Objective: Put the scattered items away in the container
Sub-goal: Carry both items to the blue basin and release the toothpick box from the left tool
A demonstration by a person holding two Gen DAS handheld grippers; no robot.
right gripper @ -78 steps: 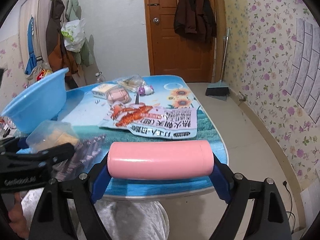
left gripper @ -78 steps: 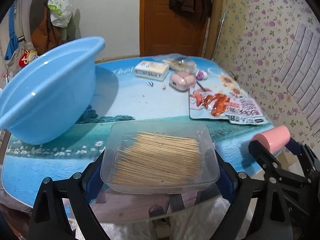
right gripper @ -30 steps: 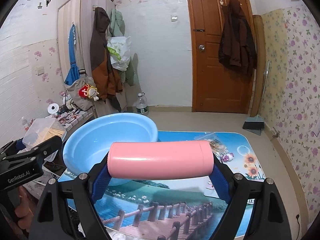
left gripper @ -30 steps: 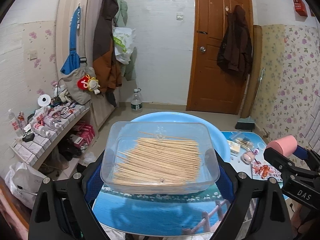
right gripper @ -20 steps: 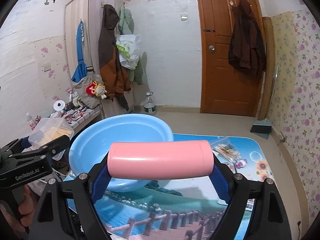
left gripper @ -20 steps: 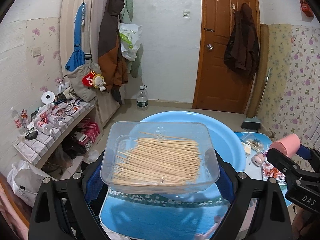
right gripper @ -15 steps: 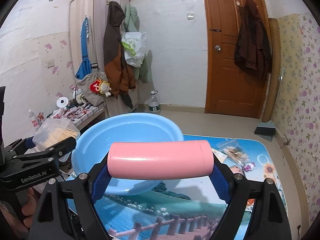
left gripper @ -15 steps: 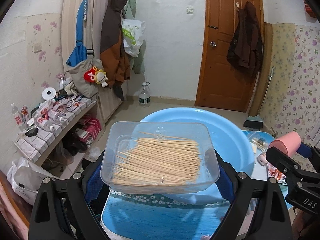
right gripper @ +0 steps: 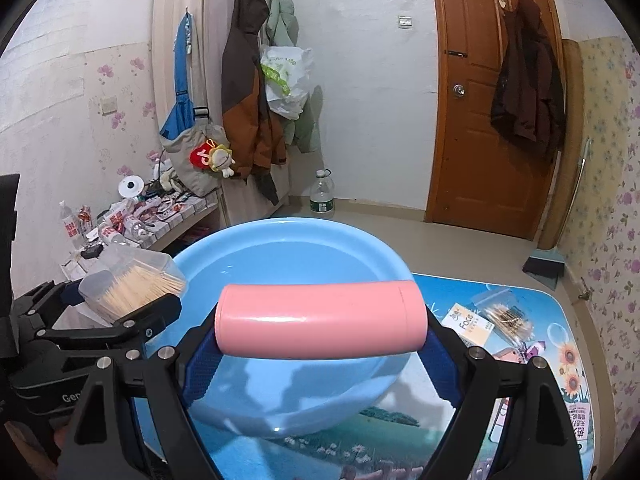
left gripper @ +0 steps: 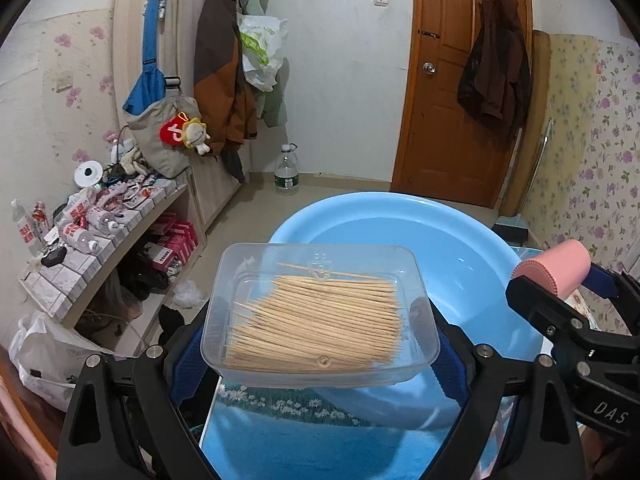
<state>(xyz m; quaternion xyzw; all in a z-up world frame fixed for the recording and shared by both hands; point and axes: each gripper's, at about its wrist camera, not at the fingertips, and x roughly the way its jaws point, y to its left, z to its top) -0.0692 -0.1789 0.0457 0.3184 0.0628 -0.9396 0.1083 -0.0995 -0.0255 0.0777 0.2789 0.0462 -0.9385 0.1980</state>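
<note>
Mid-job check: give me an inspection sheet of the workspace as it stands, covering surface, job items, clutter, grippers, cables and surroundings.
Surface: table with a printed scenery cover.
Job's things: blue basin on the table, nothing seen inside it; clear toothpick box and pink cylinder both held above the basin.
Clutter: tissue pack and bag of sticks lie on the table right of the basin.
Grippers: left gripper shut on the toothpick box; right gripper shut on the pink cylinder.
Cables: nothing seen.
Surroundings: wooden door, hanging coats, water bottle on the floor, crowded low shelf.
</note>
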